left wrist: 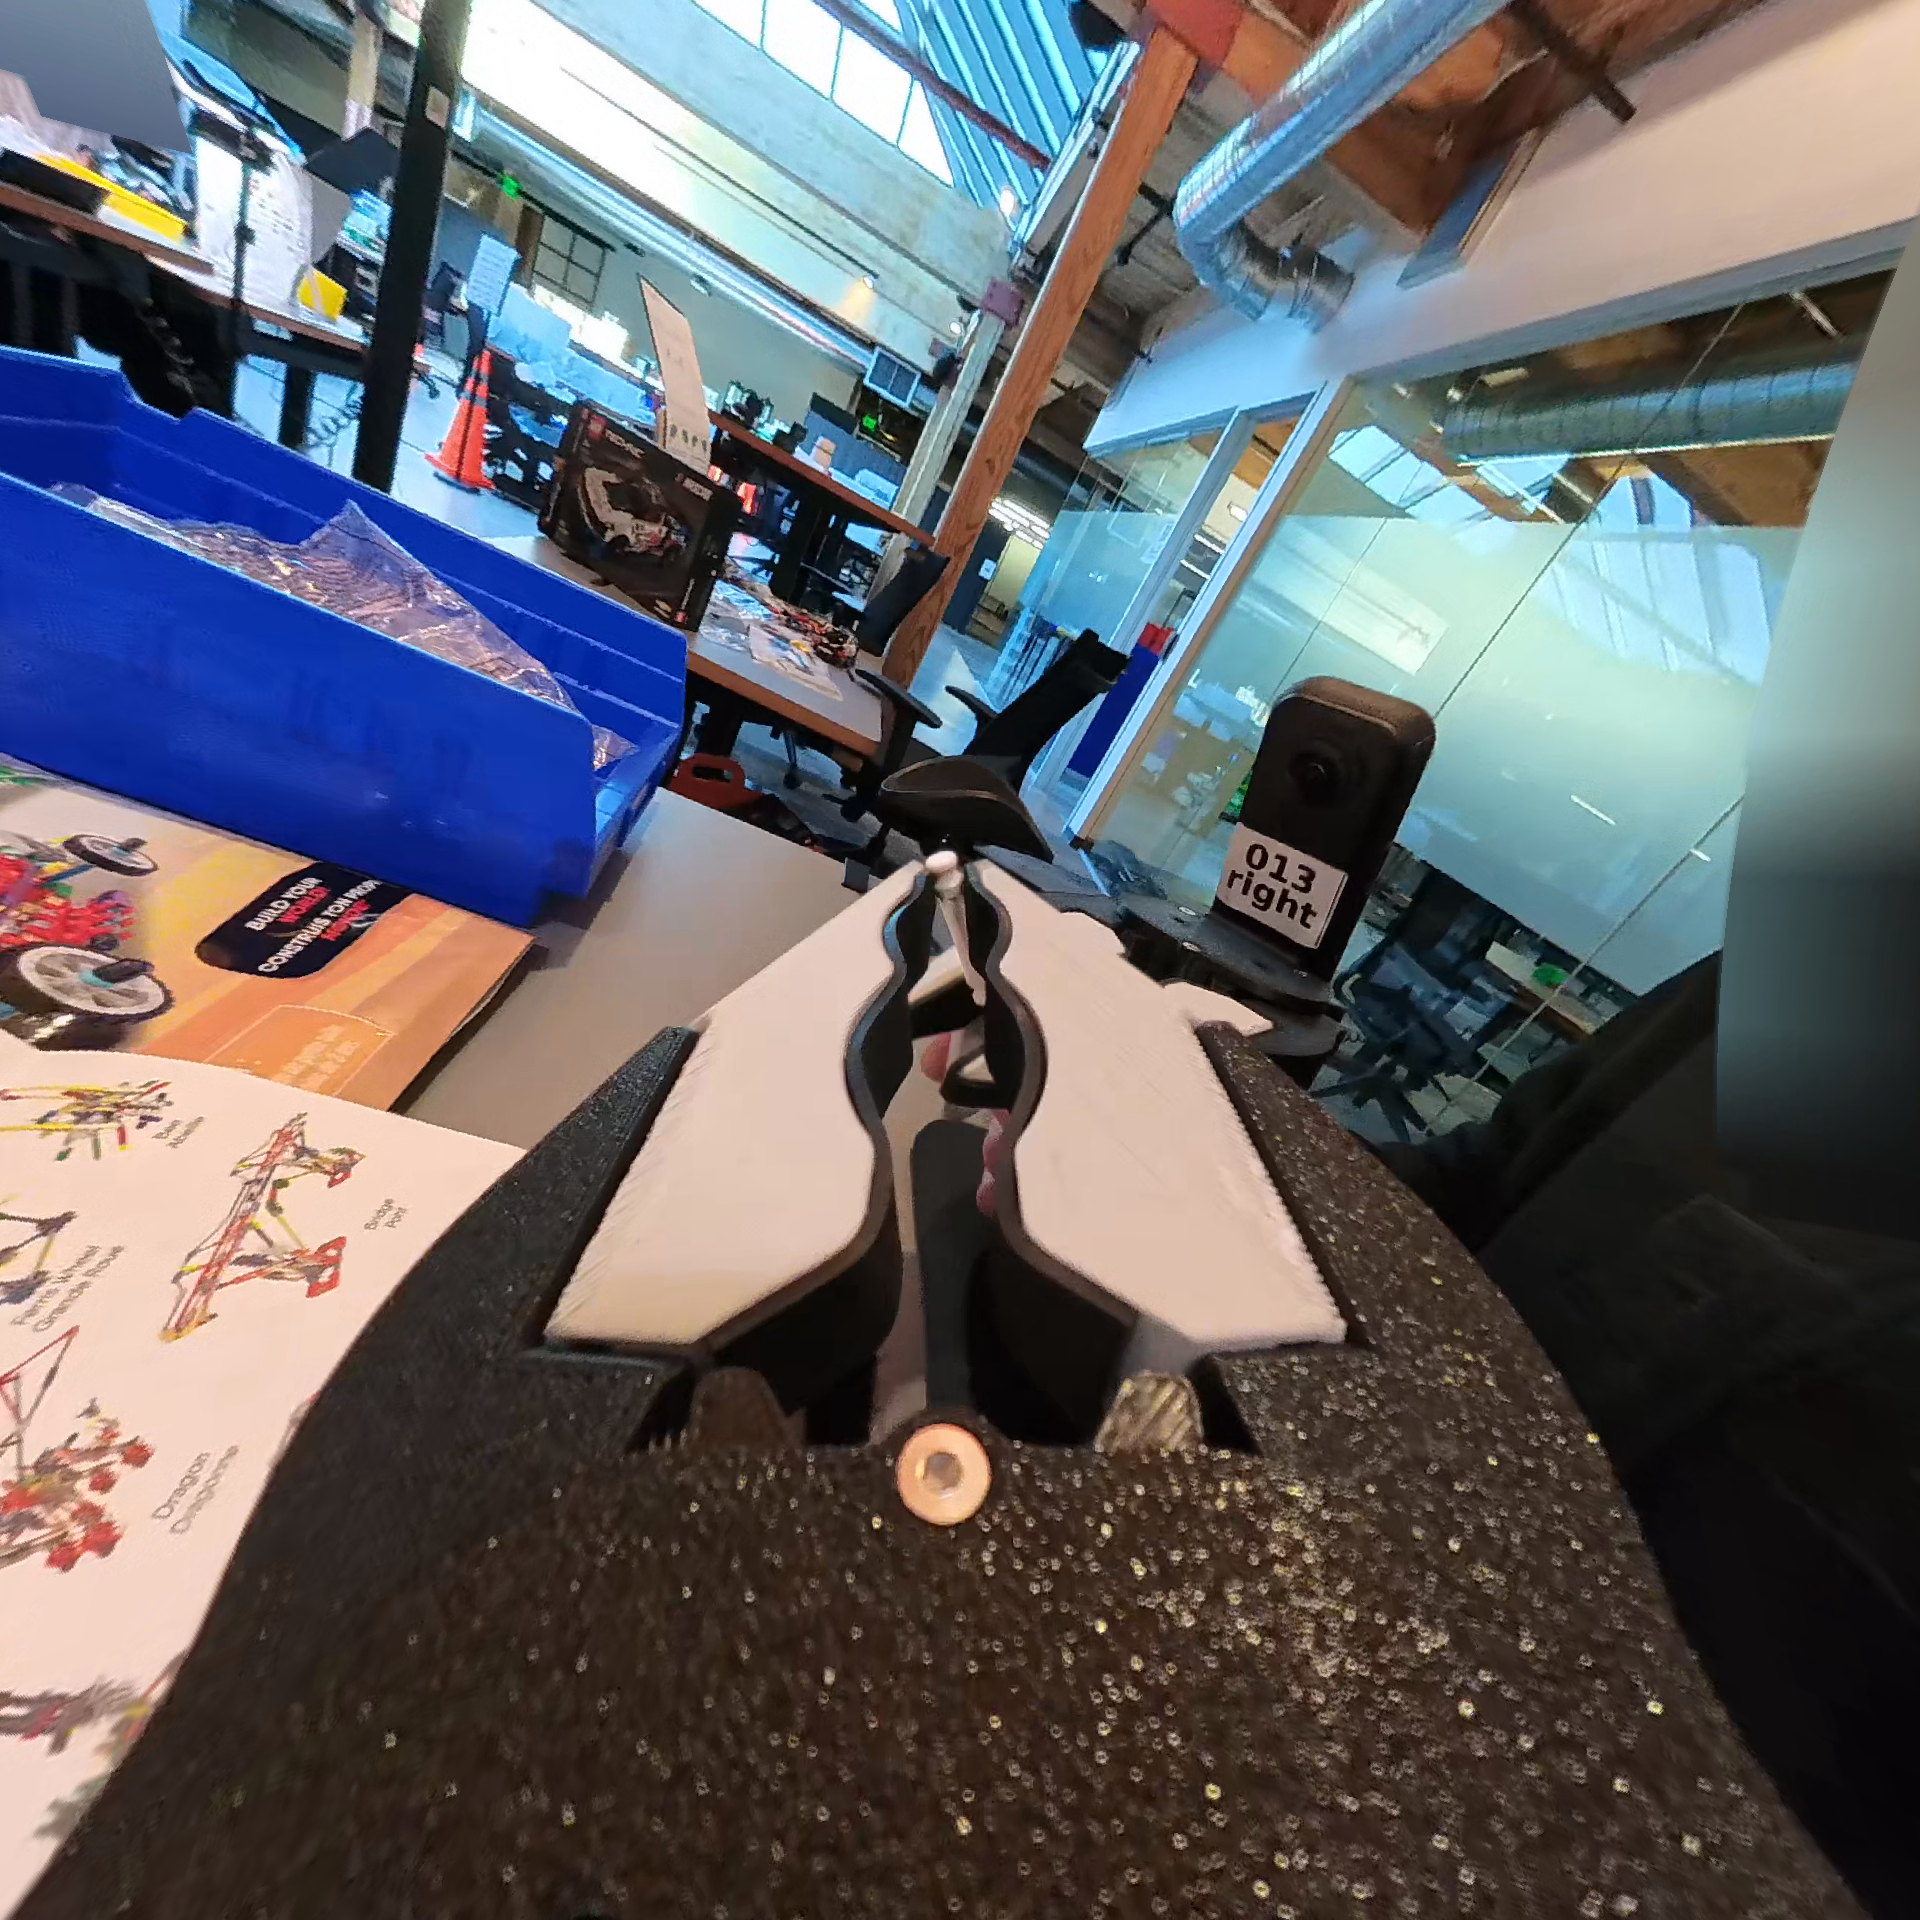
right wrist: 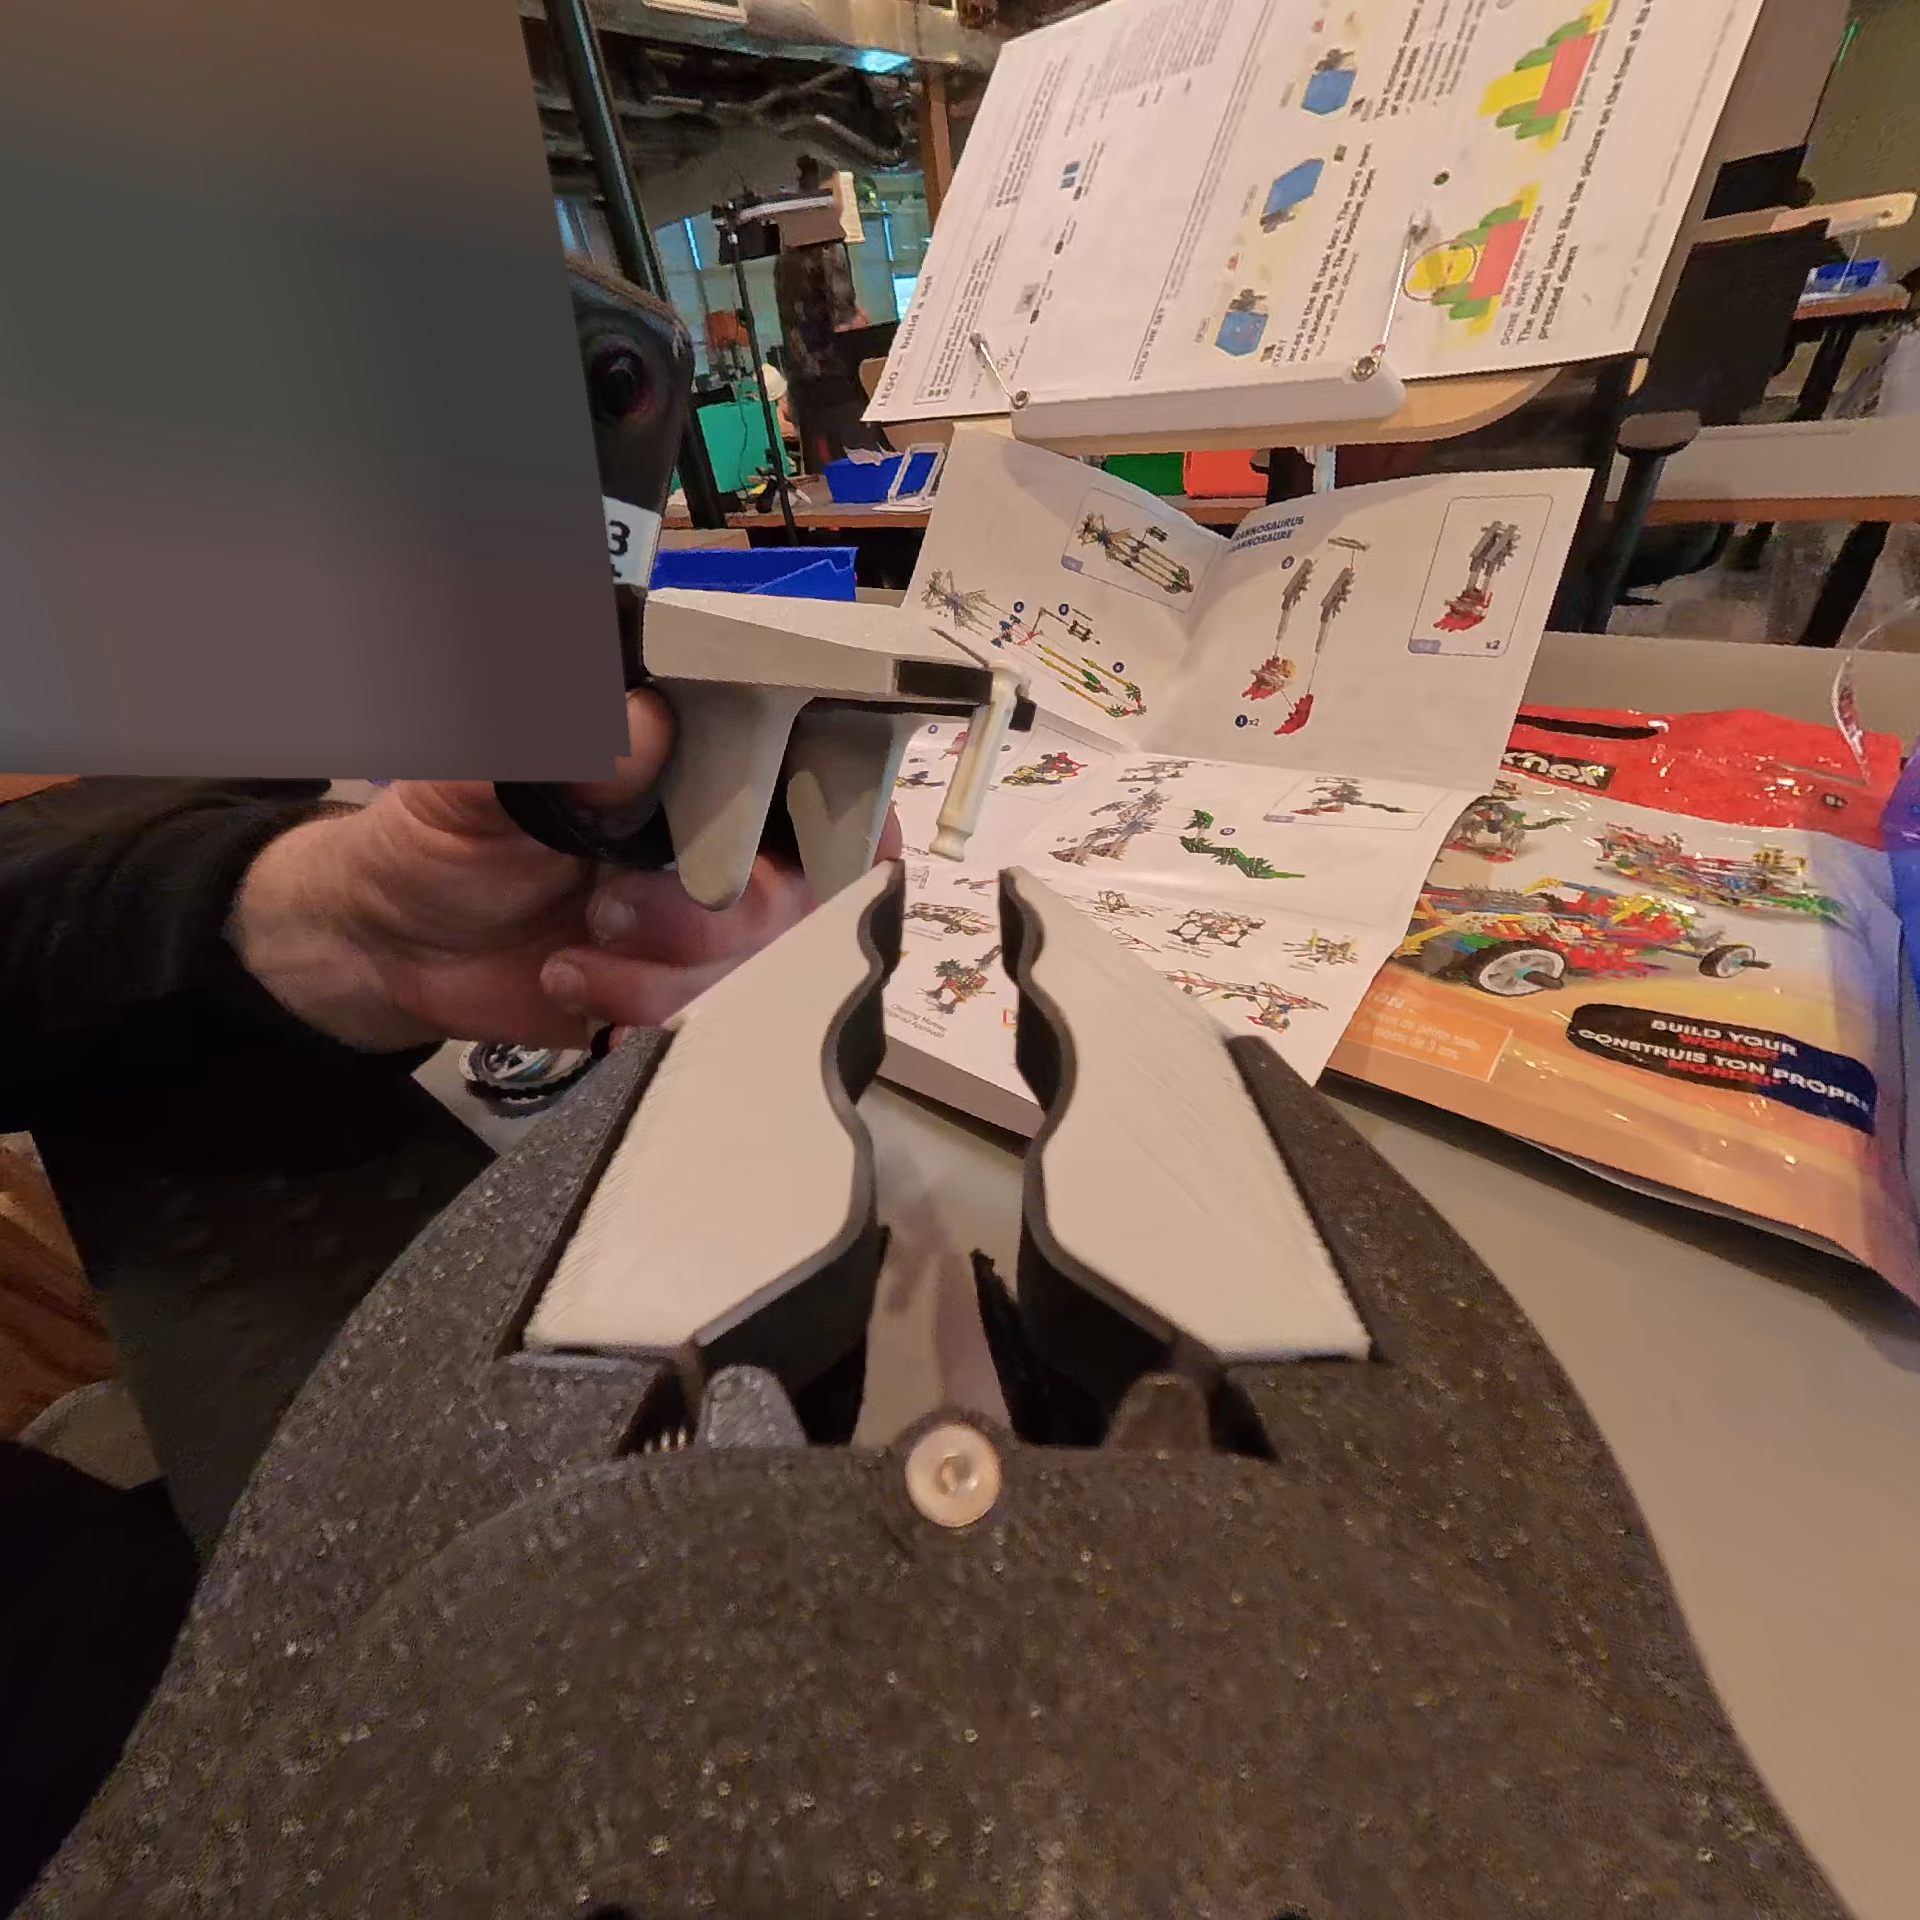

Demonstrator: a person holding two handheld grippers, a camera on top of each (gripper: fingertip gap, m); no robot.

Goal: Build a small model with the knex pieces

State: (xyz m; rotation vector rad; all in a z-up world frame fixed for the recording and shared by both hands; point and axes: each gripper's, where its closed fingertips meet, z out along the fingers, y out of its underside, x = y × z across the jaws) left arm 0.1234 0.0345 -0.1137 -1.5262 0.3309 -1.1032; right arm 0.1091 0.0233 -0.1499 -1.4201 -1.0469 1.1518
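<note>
My left gripper [left wrist: 948, 883] pinches a white rod [right wrist: 971, 774] hanging tip-down just above my right gripper [right wrist: 948, 883], whose fingers gape empty.

Daylight is pouring through the long glazed skylights [left wrist: 831, 62] in the left wrist view, washing them out and glaring off the frosted glass partition walls [left wrist: 1455, 644]. The right wrist view is looking dimmer and warmer. Wide-angle distortion is bending both pictures' edges, and the printed white instruction sheet [left wrist: 156, 1247] is blurring near the left edge.
</note>
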